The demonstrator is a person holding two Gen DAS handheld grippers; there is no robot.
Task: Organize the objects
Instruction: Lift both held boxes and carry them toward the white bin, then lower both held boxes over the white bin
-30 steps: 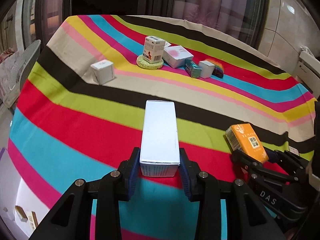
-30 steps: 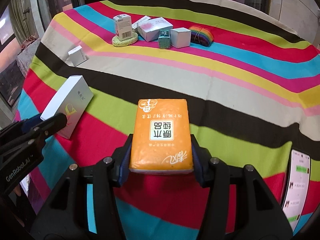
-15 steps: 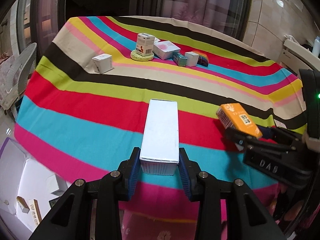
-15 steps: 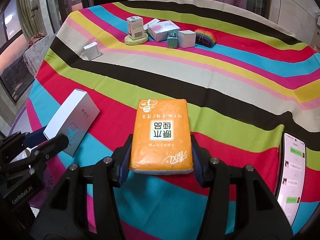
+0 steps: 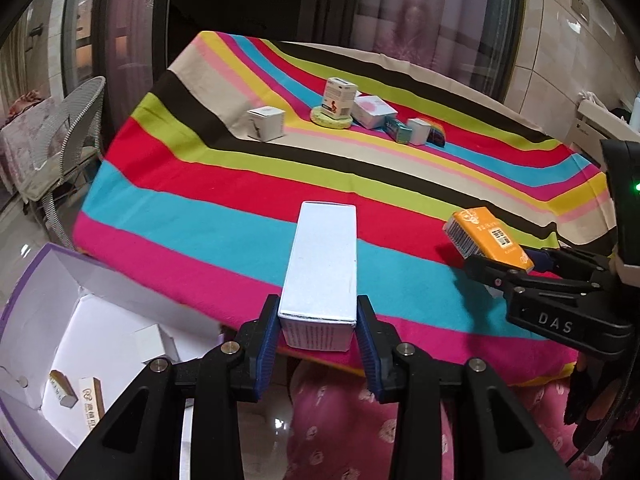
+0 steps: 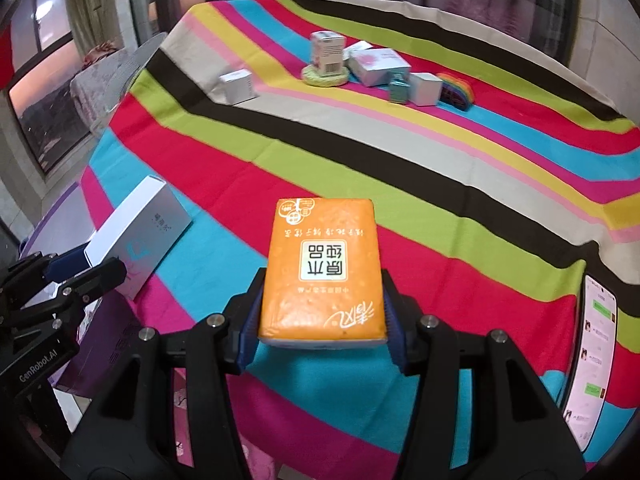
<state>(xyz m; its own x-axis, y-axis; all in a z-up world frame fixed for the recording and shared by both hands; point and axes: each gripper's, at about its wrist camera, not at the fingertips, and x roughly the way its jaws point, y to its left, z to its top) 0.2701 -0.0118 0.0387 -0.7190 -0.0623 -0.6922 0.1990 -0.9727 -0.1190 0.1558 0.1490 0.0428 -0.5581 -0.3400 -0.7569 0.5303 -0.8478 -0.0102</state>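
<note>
My left gripper (image 5: 318,330) is shut on a long white box (image 5: 324,264) and holds it above the near edge of the striped table (image 5: 240,200). My right gripper (image 6: 320,320) is shut on an orange tissue pack (image 6: 322,268), held above the table's near side. The orange pack also shows in the left wrist view (image 5: 488,238), and the white box in the right wrist view (image 6: 140,232). Far back stand a small white box (image 5: 266,123), a tall box on a yellow-green pad (image 5: 338,98), a pink-white box (image 5: 374,110), a teal box (image 5: 398,129), a white cube (image 5: 420,131) and a rainbow item (image 5: 438,134).
An open purple-edged white box (image 5: 60,344) with small items inside sits on the floor at the lower left. A phone (image 6: 592,360) lies on the table's right edge. A floor fan (image 5: 60,140) stands left of the table.
Both grippers have pulled back toward the table's near edge and lifted with their loads. The floor box has come into the left wrist view.
</note>
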